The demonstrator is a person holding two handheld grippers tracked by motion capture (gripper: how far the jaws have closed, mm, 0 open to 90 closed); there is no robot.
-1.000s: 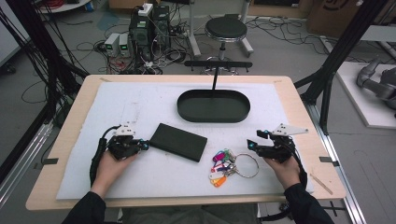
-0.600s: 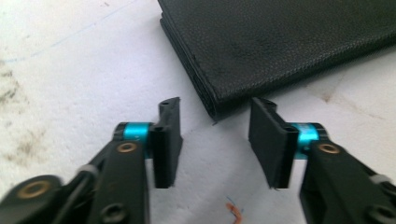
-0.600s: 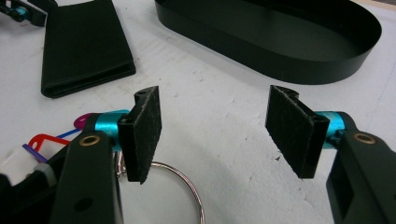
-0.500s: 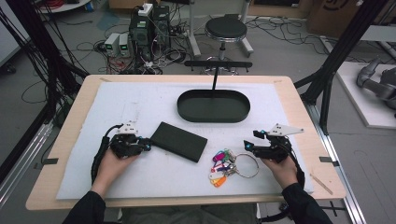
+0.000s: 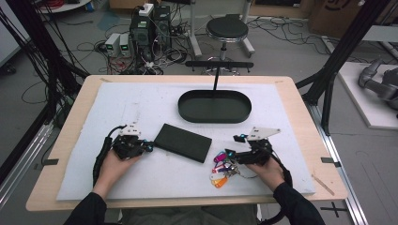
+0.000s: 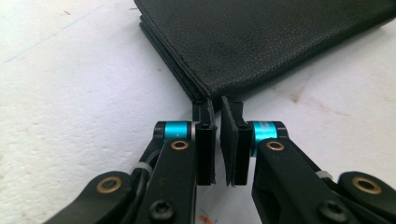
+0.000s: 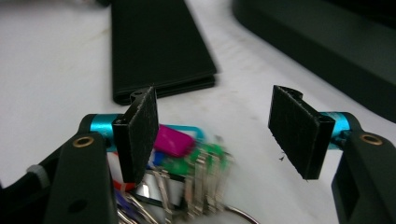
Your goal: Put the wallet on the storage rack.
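Jaws first: left gripper (image 6: 215, 140) nearly closed, a thin gap between the pads, tips just at the near corner of the wallet, clasping nothing; right gripper (image 7: 219, 135) spread wide above the keys, also clasping nothing. White mat (image 5: 141, 108): covers most of the tabletop. Black oval tray (image 5: 214, 117): at 12 o'clock on the mat, well apart from both grippers. Black wallet (image 5: 183, 142): flat, closed, mid-mat, at 3 o'clock from the left gripper (image 5: 141, 146). Bunch of keys (image 5: 220, 168) with coloured tags: at 4 o'clock from the wallet, just beside it, under the right gripper (image 5: 230, 154).
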